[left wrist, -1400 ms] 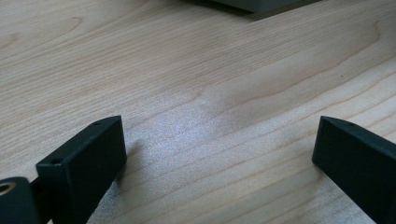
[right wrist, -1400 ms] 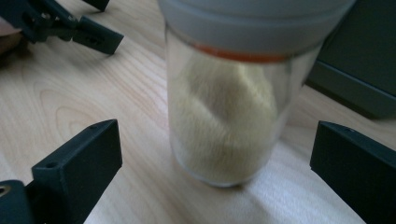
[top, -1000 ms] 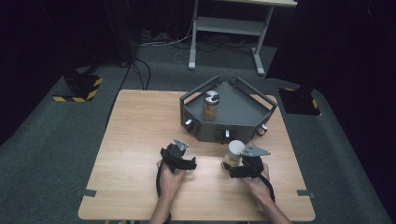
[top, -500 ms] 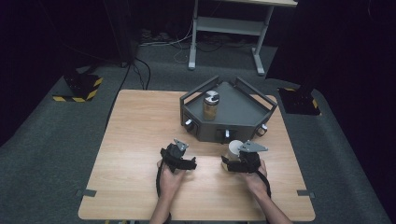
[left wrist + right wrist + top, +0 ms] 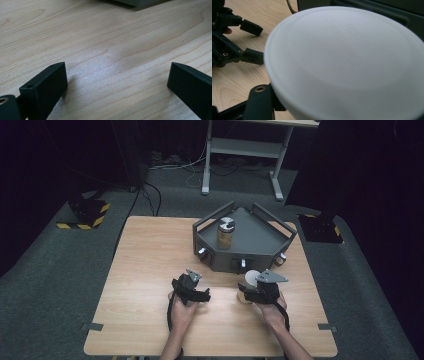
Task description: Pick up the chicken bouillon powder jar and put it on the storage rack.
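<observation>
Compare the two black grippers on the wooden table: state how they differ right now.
The right black gripper is shut on a white round-lidded container; its jaws have just been closing. The left black gripper stands open, with bare wooden table between its jaws. Both are hand-held, low over the table's near half.

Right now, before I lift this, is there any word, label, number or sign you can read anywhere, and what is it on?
No text can be read.
White lid between the right gripper jaws: faint raised lettering, too blurred to read.
Jar on the grey tray: label too small to read.
Yellow-and-black hazard stripes on the floor: a warning marking without words.
</observation>
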`<state>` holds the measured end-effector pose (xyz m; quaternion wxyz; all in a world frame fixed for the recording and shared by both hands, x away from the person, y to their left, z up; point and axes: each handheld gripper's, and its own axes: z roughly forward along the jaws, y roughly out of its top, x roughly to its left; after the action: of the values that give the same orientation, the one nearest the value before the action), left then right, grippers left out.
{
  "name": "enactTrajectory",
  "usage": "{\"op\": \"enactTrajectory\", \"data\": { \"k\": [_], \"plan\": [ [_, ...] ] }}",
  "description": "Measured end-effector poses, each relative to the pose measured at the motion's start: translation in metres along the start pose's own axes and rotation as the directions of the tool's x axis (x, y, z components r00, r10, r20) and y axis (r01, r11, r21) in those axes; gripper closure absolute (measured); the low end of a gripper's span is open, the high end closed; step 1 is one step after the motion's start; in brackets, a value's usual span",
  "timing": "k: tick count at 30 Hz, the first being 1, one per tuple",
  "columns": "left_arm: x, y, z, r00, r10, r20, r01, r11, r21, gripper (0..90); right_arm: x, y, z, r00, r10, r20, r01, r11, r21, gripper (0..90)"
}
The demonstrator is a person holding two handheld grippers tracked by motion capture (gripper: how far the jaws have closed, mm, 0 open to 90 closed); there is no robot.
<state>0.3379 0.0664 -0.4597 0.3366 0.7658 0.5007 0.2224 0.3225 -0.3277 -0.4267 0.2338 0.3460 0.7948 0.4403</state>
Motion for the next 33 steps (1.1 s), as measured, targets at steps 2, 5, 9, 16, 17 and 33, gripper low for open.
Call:
{"op": "enactTrajectory", "data": {
  "k": [2,5,9,16,17,33],
  "plan": [
    [0.000,0.000,0.000,1.0000,0.000,0.000,0.000,1.0000,0.000,2.9,0.000,0.000,0.000,1.0000,0.002,-0.001,-0.002,1.000,-0.001,33.8],
    [0.000,0.000,0.000,1.0000,0.000,0.000,0.000,1.0000,0.000,2.9,0.000,-0.001,0.000,1.0000,0.000,0.000,0.000,1.000,-0.003,34.0],
    [0.000,0.000,0.000,1.0000,0.000,0.000,0.000,1.0000,0.000,2.9,0.000,-0.001,0.000,1.0000,-0.001,0.000,0.001,1.000,-0.007,34.3],
    [0.000,0.000,0.000,1.0000,0.000,0.001,0.000,1.0000,-0.001,2.9,-0.001,0.000,-0.001,1.0000,-0.007,-0.006,0.007,1.000,-0.004,34.6],
    [0.000,0.000,0.000,1.0000,0.000,0.001,0.000,1.0000,-0.001,2.9,-0.001,0.000,-0.001,0.9999,-0.009,-0.008,0.009,1.000,-0.002,34.6],
    [0.000,0.000,0.000,1.0000,0.001,0.000,-0.001,1.0000,0.000,3.0,-0.008,0.003,-0.013,0.9998,-0.017,-0.014,0.017,1.000,0.001,34.8]
  ]
}}
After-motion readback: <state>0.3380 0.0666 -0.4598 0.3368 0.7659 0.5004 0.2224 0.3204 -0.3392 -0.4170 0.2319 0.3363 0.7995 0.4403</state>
